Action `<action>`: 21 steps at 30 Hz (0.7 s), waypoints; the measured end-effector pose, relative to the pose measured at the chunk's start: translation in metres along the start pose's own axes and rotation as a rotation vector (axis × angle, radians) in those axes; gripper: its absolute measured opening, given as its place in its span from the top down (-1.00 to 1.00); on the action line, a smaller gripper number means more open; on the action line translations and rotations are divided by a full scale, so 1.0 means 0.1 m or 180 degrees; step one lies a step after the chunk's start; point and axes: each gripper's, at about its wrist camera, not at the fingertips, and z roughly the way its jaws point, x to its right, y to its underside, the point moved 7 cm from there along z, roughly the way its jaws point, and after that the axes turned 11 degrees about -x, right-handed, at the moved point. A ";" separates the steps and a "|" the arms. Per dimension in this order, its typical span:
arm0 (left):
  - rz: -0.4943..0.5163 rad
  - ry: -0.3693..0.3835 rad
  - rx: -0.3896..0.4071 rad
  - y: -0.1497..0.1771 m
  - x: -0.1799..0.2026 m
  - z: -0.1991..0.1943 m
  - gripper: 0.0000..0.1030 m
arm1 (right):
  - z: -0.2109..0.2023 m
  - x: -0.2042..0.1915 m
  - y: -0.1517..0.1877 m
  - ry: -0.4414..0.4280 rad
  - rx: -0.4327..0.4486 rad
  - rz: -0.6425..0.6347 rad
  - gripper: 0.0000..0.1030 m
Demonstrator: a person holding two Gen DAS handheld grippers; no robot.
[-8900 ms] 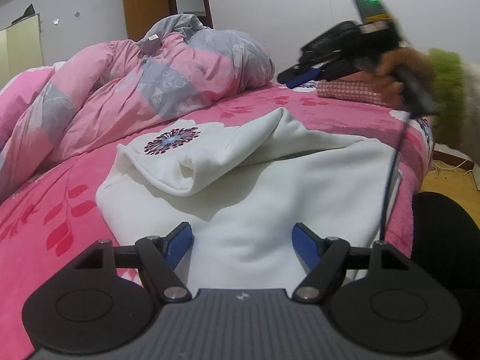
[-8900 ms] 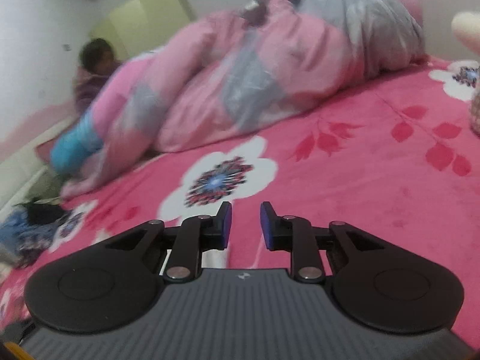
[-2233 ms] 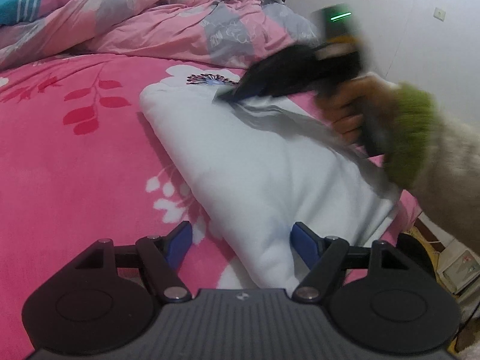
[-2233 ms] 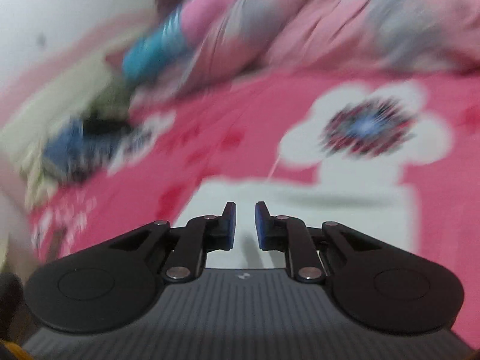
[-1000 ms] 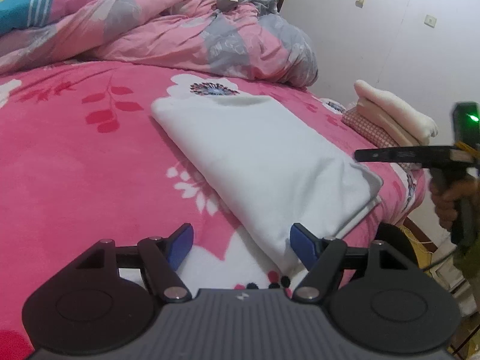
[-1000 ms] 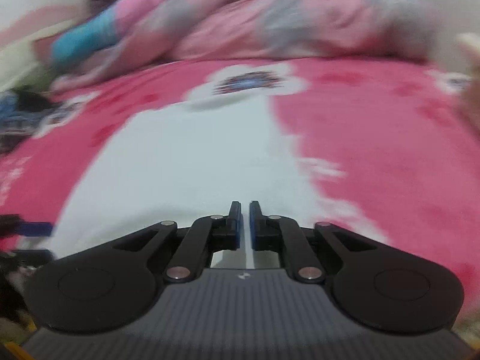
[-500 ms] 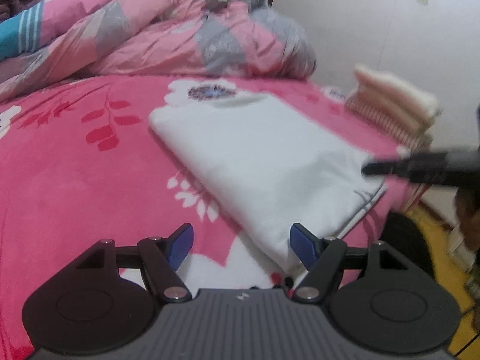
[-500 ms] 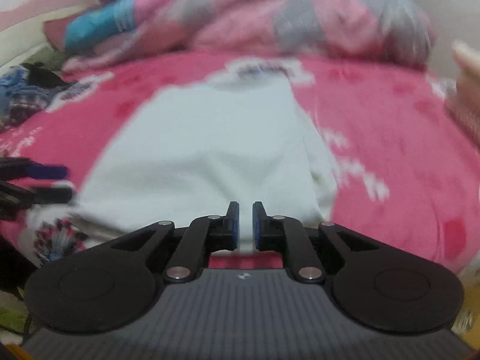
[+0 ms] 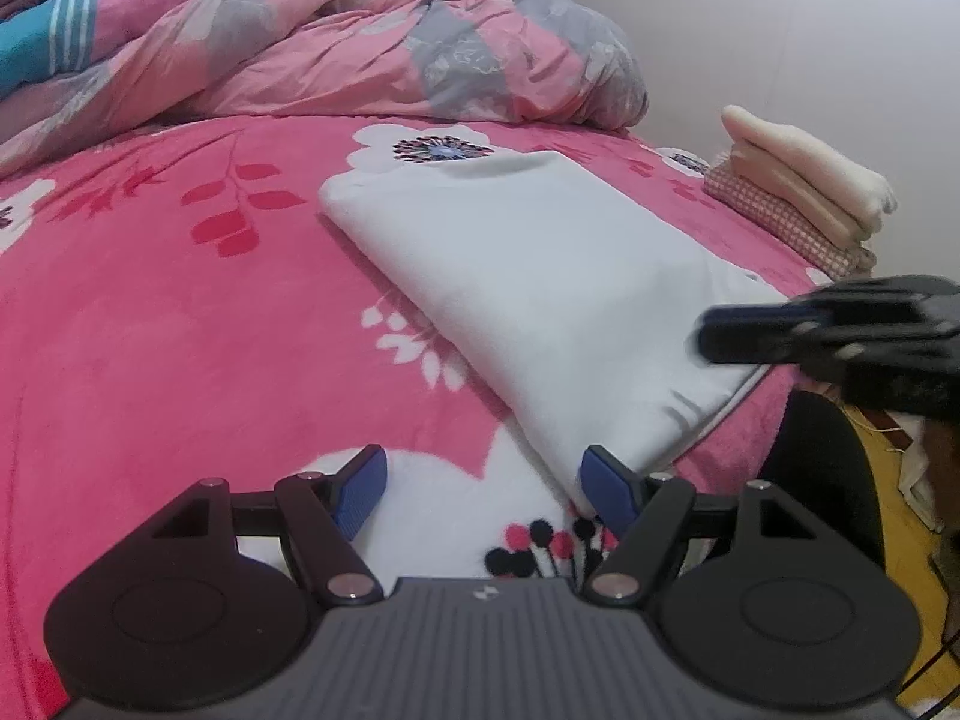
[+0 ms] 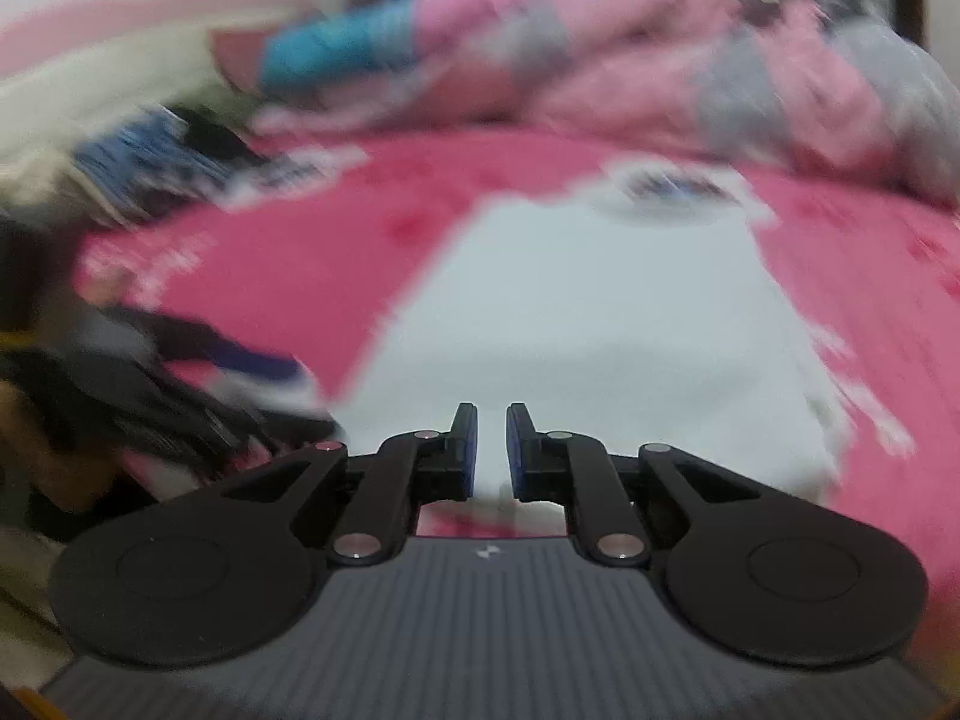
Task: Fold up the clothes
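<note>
A white garment (image 9: 540,276) lies folded into a long rectangle on the pink flowered bedspread (image 9: 150,330). My left gripper (image 9: 483,489) hovers open just in front of its near corner, with the right pad (image 9: 606,486) beside the fabric's edge and nothing gripped. My right gripper (image 9: 708,336) comes in blurred from the right, over the garment's near right corner. In the right wrist view the garment (image 10: 600,324) stretches away ahead, and the right gripper (image 10: 492,450) is shut to a narrow slit with nothing in it. The left gripper (image 10: 252,366) shows blurred at the left.
A crumpled pink and grey duvet (image 9: 360,42) fills the far side of the bed. A stack of folded cream and checked clothes (image 9: 804,192) sits at the bed's right edge by the wall. Beyond that edge lies yellow floor (image 9: 900,516).
The right gripper has swung in from the right to above the garment's near right corner, and its view has turned along the garment. The left gripper has hardly shifted.
</note>
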 end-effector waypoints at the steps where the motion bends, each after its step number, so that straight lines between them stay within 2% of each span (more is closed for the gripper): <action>1: -0.0015 -0.0032 0.0014 0.01 -0.02 -0.03 -0.41 | 0.05 -0.04 -0.02 -0.0047 0.0026 -0.0042 0.81; 4: -0.0115 0.0028 0.0100 -0.03 -0.06 -0.11 -0.41 | 0.36 -0.04 0.23 -0.0048 -0.0238 0.0032 0.81; 7: -0.0080 0.0157 0.0220 -0.14 -0.01 -0.13 -0.43 | 0.24 0.00 0.36 -0.0184 -0.0200 0.0249 0.80; 9: 0.0063 0.0119 0.0214 -0.22 0.09 -0.04 -0.44 | 0.09 0.10 0.36 -0.0025 -0.0124 0.0269 0.80; 12: 0.0337 -0.0073 0.0128 -0.26 0.25 0.14 -0.44 | -0.10 0.33 0.26 0.0256 0.0076 0.0335 0.80; 14: 0.0355 -0.0099 0.0055 -0.24 0.29 0.22 -0.44 | -0.10 0.56 0.19 0.0489 0.0165 0.0352 0.80; 17: 0.0282 -0.0059 -0.0013 -0.21 0.27 0.28 -0.44 | 0.04 0.89 0.35 0.0842 -0.0075 0.0360 0.85; 19: 0.0237 -0.0015 -0.0041 -0.20 0.23 0.29 -0.45 | -0.03 0.99 0.47 0.0677 -0.0066 0.0571 0.85; 21: 0.0230 0.0012 -0.0060 -0.20 0.21 0.29 -0.45 | -0.15 0.98 0.48 0.0696 -0.0091 0.0606 0.85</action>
